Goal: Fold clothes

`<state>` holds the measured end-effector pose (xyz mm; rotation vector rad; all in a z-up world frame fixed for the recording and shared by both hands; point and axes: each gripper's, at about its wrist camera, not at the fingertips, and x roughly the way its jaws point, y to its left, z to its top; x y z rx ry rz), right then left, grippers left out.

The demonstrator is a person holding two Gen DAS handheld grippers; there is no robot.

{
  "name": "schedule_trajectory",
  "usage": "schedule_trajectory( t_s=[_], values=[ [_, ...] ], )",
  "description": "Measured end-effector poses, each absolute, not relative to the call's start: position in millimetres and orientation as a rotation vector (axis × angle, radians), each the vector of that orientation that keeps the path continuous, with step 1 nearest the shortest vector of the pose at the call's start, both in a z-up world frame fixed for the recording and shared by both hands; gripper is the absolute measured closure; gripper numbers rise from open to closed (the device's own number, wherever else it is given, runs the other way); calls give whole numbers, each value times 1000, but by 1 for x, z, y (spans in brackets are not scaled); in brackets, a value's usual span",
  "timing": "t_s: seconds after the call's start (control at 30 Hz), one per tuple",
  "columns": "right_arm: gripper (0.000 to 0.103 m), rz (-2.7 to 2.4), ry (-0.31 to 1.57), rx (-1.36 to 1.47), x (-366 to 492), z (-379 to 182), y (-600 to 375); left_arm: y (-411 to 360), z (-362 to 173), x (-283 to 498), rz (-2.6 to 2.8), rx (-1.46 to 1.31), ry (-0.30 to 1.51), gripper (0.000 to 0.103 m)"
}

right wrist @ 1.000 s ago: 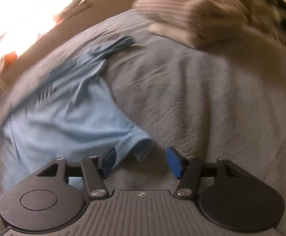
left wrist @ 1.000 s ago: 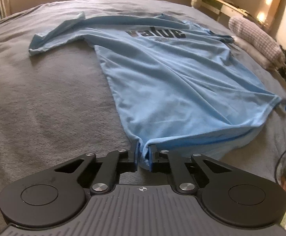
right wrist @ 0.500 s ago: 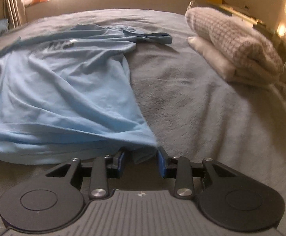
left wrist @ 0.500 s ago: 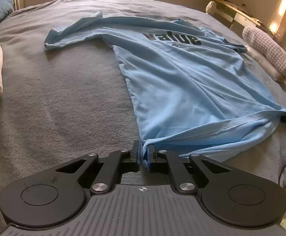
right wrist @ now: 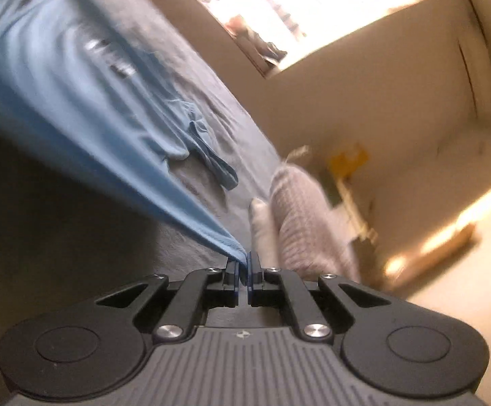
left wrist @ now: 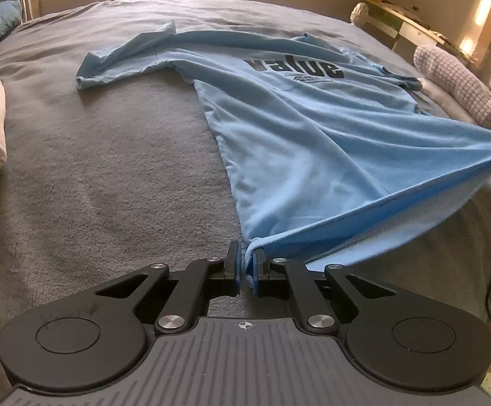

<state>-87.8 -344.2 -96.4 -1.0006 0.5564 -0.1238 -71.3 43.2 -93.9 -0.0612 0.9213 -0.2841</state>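
Since a second ago the right tongs (right wrist: 244, 264) have rolled over and clamped the shirt (left wrist: 296, 128) hem corner; the left tongs (left wrist: 244, 264) stay clamped on the other corner. Keep the hem taut and level while carrying it toward the collar. Ahead of both tongs, the shirt lies chest-up on the bed (left wrist: 110, 176).

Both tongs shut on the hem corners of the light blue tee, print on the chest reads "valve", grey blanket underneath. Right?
One slip: the print reads "value", not "valve", as the left wrist view shows. The rest holds: left tongs and right tongs are each shut on a hem corner of the light blue tee, which lies on the grey blanket.
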Motion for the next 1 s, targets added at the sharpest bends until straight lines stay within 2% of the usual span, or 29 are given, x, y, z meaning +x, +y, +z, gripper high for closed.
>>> schedule_trajectory(
  t_s=[0.2,0.37,0.5,0.57,0.63,0.7,0.8,0.93,1.0],
  values=[
    [98,-91,817,-1035,-98,-142,-359,43,-97,-70,-289,-59,936,98],
    [96,-198,923,-793,-95,-124,-389,44,-98,-70,-294,-70,945,96],
    [96,-215,894,-562,-91,-88,-397,41,-98,-72,-312,-52,947,95],
    [95,-154,848,-442,-91,-68,-388,38,-98,-74,-315,-37,945,91],
    [88,-28,831,-329,-85,-53,-372,36,-97,-76,-323,-28,941,86],
    [75,139,828,-250,-80,-45,-347,34,-96,-77,-332,-24,939,82],
    [66,373,800,-237,-73,-39,-297,32,-96,-80,-347,-20,939,82],
    [66,573,817,-188,-52,-42,-239,31,-96,-82,-357,-17,934,82],
    [66,614,832,-157,-45,-45,-221,31,-96,-84,-359,-26,921,89]
  ],
)
